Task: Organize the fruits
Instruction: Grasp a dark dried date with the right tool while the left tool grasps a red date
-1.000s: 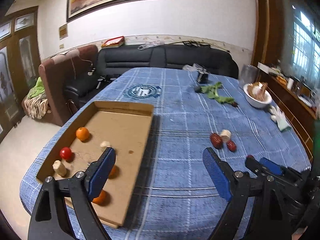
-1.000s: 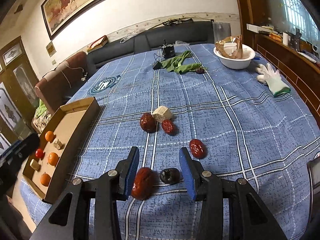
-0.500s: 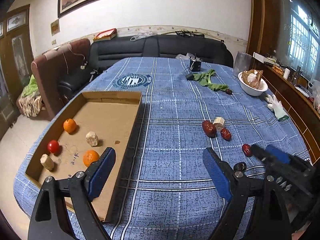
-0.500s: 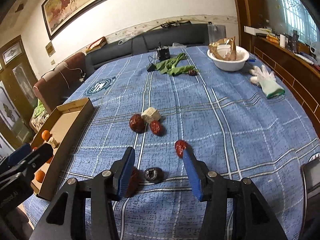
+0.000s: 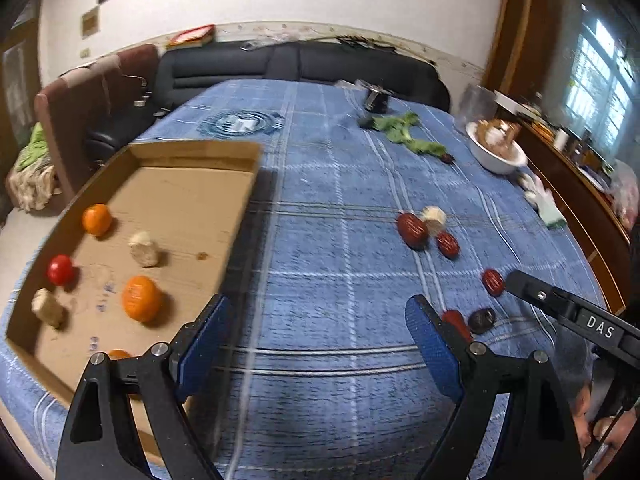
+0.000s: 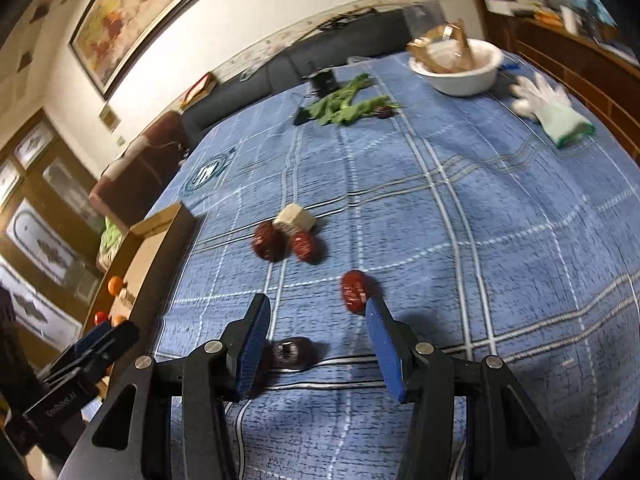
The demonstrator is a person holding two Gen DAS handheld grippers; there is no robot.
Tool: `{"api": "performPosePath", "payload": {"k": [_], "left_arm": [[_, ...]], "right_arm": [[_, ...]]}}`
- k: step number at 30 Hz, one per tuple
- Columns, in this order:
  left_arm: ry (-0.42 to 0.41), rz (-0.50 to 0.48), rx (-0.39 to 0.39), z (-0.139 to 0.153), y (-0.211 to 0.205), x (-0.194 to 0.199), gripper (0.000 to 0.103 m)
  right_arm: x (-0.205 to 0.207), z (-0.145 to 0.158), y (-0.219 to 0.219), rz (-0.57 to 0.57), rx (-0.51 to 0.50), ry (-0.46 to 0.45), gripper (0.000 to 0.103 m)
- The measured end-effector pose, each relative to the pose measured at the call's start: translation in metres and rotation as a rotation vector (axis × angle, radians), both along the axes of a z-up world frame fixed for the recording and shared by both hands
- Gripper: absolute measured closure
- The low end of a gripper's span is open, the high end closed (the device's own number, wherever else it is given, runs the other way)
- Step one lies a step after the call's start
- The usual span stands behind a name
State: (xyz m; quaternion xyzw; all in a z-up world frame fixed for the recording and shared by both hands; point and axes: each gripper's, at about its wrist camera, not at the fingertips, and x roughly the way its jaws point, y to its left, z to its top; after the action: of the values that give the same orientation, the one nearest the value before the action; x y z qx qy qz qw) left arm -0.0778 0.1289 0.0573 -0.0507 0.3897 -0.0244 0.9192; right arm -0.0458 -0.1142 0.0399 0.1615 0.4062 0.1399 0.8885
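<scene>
A cardboard tray (image 5: 192, 160) lies on the blue checked tablecloth at the left. It holds oranges (image 5: 141, 298), a red tomato (image 5: 60, 269) and pale chunks (image 5: 143, 243). Red dates (image 6: 354, 291) and a dark fruit (image 6: 292, 353) lie loose on the cloth, with two more dates (image 6: 270, 241) beside a pale cube (image 6: 294, 219). My left gripper (image 5: 316, 348) is open and empty, just right of the tray's near corner. My right gripper (image 6: 318, 340) is open and empty, low over the cloth, with the dark fruit by its left finger (image 6: 253, 340).
A white bowl (image 6: 464, 70) with brown paper, a white glove (image 6: 552, 108), green leaves (image 6: 344, 102) and a small black device (image 6: 322, 79) lie at the table's far side. A black sofa and a brown armchair stand beyond the table.
The left gripper has swung right, from over the tray toward the loose fruit. The right gripper has tilted and shifted; its jaws have opened wider around the spot near the dark fruit.
</scene>
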Motion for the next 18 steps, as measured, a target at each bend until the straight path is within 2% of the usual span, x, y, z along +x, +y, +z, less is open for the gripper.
{"api": "performPosePath", "payload": {"k": [4,6,10,16,17,18], "left_arm": [[0.007,-0.076,0.005,-0.007,-0.015,0.002,0.015],[0.016,-0.096,0.012,-0.011,-0.021,0.004,0.015],[0.043,-0.117,0.000,-0.016,-0.025,0.007,0.015],[0.047,-0.092,0.002,-0.016,-0.018,0.008,0.015],[0.052,-0.093,-0.001,-0.017,-0.018,0.009,0.015],[0.058,-0.096,-0.005,-0.018,-0.018,0.010,0.015]], "right_arm": [[-0.008,0.002,0.014,0.071,-0.100,-0.038,0.055],[-0.010,0.000,0.016,0.091,-0.109,-0.037,0.063],[-0.007,-0.010,0.021,0.129,-0.108,-0.011,0.063],[0.004,-0.027,0.031,0.160,-0.121,0.051,0.064],[0.004,-0.028,0.031,0.160,-0.122,0.048,0.065],[0.004,-0.027,0.030,0.166,-0.119,0.050,0.075]]}}
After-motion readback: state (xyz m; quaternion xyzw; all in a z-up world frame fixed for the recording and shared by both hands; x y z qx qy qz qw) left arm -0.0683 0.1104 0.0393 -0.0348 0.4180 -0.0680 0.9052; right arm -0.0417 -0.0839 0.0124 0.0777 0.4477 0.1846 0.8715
